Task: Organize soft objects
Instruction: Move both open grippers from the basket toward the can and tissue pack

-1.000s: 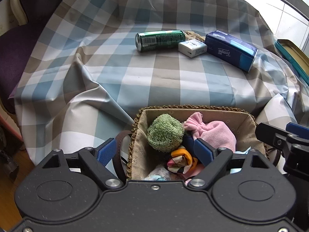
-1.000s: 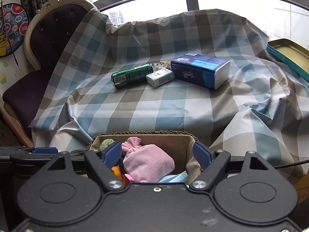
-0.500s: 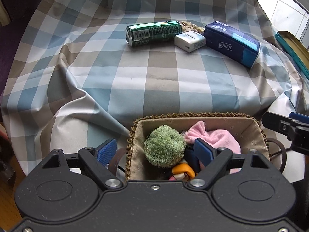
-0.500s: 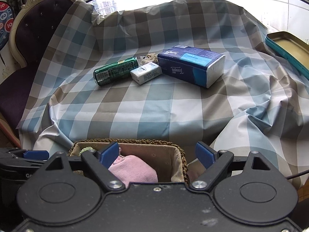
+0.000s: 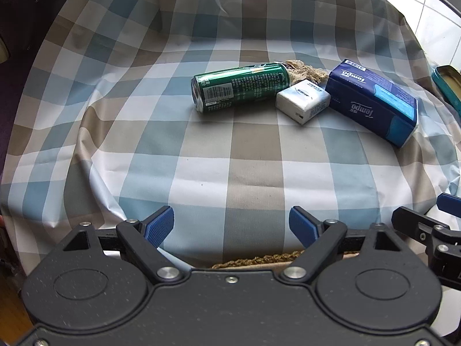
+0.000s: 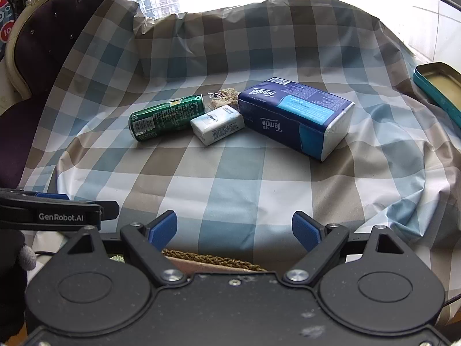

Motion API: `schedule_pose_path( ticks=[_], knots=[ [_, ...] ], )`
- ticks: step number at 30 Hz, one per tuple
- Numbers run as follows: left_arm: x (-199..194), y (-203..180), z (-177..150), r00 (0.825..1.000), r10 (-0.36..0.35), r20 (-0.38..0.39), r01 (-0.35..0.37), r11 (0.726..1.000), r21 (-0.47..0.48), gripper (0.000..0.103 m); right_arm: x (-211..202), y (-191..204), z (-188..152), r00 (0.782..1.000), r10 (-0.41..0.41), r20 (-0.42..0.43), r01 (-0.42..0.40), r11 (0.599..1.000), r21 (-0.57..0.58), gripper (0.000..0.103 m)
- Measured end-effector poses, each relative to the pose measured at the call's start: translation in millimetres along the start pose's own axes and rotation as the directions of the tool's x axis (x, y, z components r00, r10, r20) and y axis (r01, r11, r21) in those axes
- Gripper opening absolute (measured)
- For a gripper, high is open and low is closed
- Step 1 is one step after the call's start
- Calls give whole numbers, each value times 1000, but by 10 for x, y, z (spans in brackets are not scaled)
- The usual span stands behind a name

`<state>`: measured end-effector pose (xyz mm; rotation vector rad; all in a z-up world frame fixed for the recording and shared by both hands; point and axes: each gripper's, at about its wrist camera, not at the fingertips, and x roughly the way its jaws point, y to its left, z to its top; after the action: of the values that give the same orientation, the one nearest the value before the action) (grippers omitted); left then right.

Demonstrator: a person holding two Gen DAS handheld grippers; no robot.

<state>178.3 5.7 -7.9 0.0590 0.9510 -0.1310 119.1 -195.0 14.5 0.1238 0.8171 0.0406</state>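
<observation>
On the checked tablecloth [image 5: 230, 158] lie a blue Tempo tissue pack [image 5: 374, 102] [image 6: 296, 112], a small white tissue pack [image 5: 302, 103] [image 6: 217, 125], a green can [image 5: 239, 89] [image 6: 167, 116] on its side and a beige lace scrap [image 5: 305, 72] [image 6: 223, 98] behind them. My left gripper [image 5: 230, 226] stands open over bare cloth with nothing between its fingers. My right gripper [image 6: 234, 230] is open too and holds nothing. Only the woven basket's braided rim [image 5: 259, 259] [image 6: 213, 259] shows, under each gripper's body.
A teal tin [image 6: 438, 86] [image 5: 446, 83] lies at the right edge of the table. A dark purple chair [image 6: 37, 52] stands at the left behind the cloth. The cloth hangs in folds over the table's edges.
Both grippers have moved forward over the table, away from the basket. The basket's soft things have dropped out of sight below the gripper bodies. The right jaws have widened a little.
</observation>
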Motion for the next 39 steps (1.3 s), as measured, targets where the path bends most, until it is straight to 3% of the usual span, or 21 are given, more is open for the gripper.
schedule_pose_path(
  ticks=[13, 26, 31, 39],
  knots=[
    [539, 35, 348, 998, 42, -38, -41, 999, 24, 84, 529, 35, 442, 1000, -8, 2, 8, 1000, -22, 87],
    [824, 279, 552, 999, 36, -35, -37, 999, -29, 84, 1052, 301, 949, 993, 56, 106, -41, 989, -140, 87],
    [959, 339, 504, 997, 31, -71, -34, 998, -43, 84, 1288, 428, 1070, 988, 87, 132, -53, 970, -238, 87],
    [1016, 408, 411, 998, 40, -43, -43, 997, -70, 101, 1649, 582, 1093, 987, 126, 101, -71, 902, -426, 87]
  ],
)
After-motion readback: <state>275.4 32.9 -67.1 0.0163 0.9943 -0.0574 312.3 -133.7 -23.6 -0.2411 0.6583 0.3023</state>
